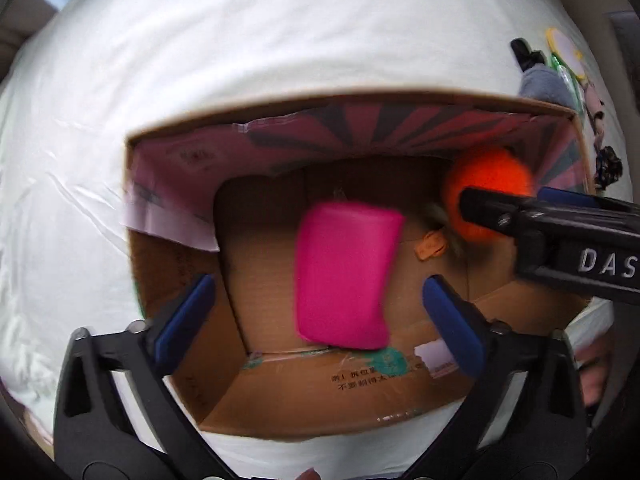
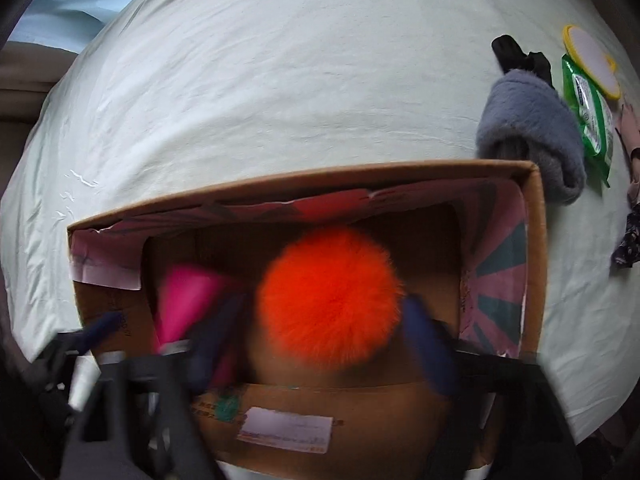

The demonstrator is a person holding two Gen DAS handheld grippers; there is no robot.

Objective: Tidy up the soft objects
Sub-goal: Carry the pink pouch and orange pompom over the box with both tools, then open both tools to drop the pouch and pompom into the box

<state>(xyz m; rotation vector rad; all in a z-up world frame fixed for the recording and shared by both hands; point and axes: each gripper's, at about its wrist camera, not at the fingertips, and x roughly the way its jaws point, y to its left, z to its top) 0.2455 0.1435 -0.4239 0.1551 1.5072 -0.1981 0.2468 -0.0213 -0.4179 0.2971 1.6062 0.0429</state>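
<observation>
An open cardboard box [image 1: 280, 396] stands on a white sheet; it also shows in the right wrist view [image 2: 536, 264]. A pink soft block [image 1: 346, 274] is blurred inside the box, between and just beyond the fingers of my left gripper [image 1: 320, 316], which is open and empty. The block shows at the box's left in the right wrist view [image 2: 188, 300]. An orange fluffy pompom [image 2: 332, 296] sits between the fingers of my right gripper [image 2: 320, 344], over the box; whether the jaws press it is blurred. It shows at the box's right [image 1: 492, 176].
On the sheet right of the box lie a grey fuzzy item [image 2: 528, 128], a black item [image 2: 516, 54], a green wipes pack [image 2: 588, 108] and a yellow-rimmed round lid [image 2: 592, 60]. A small orange tag [image 1: 430, 246] lies on the box floor.
</observation>
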